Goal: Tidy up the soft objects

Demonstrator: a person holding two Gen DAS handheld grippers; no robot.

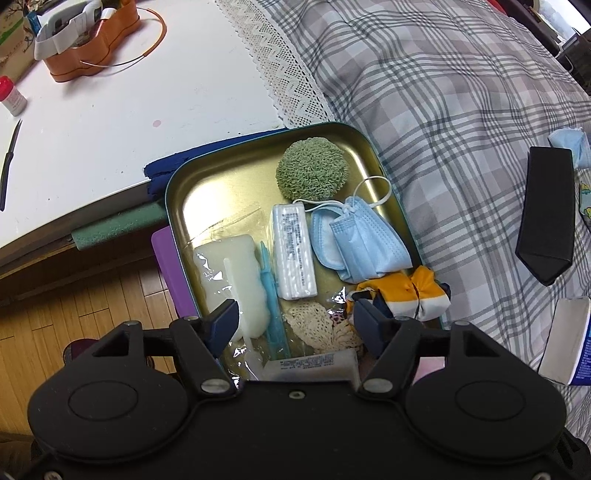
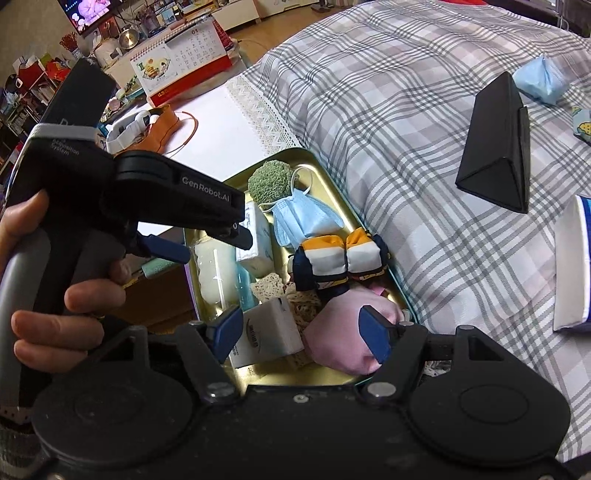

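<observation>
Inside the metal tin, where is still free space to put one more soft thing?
The tin is bare at its far-left corner, bordered by the green scrubber, the white pack and the wrapped white sponge. The near half, around the striped cloth and pink bundle, is crowded.

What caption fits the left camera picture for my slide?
Open left gripper above a gold tray holding a green scrubber, blue mask and striped cloth.

Premises: a lived-in home, a bedroom or bed-sitting room. Evidence: a bed under a grey plaid quilt (image 2: 388, 110) with a lace-trimmed edge (image 1: 280, 74); a white desk (image 1: 129, 110) alongside; wood-plank flooring (image 1: 74, 302); a desk calendar (image 2: 184, 55); a television (image 2: 90, 9) playing; cluttered shelves (image 2: 22, 92) of household goods.
</observation>
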